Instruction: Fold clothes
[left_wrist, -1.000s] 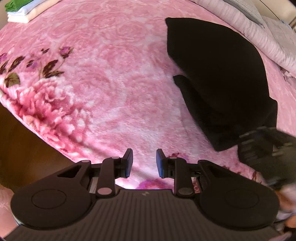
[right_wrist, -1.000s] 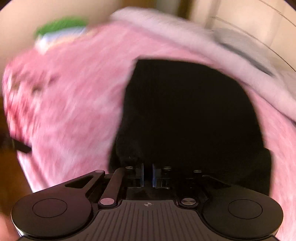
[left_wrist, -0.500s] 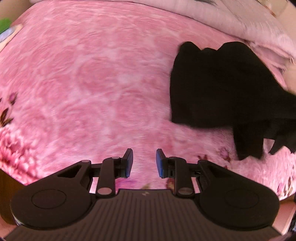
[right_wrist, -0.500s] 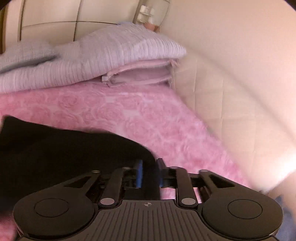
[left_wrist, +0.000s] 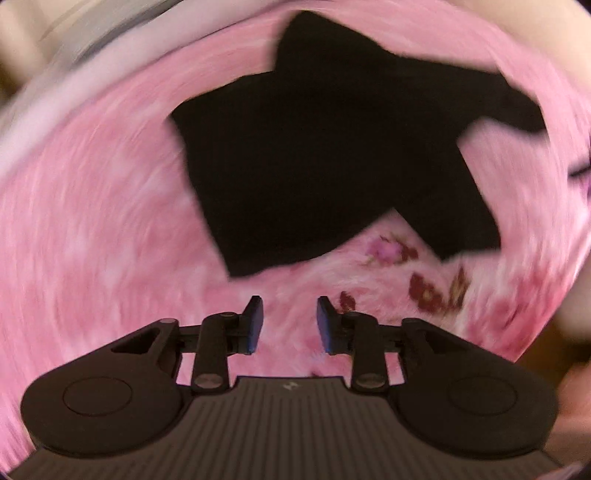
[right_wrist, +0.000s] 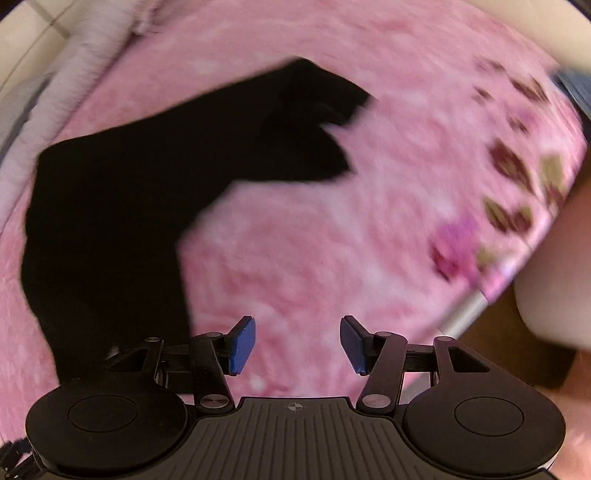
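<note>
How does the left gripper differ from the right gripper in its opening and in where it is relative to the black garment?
The left gripper has a narrower gap between its fingers; the right gripper stands wider. The black garment lies ahead of the left gripper, but beside and behind the right gripper's left finger. Both are opening, hold nothing, and show only pink blanket between their fingers.
</note>
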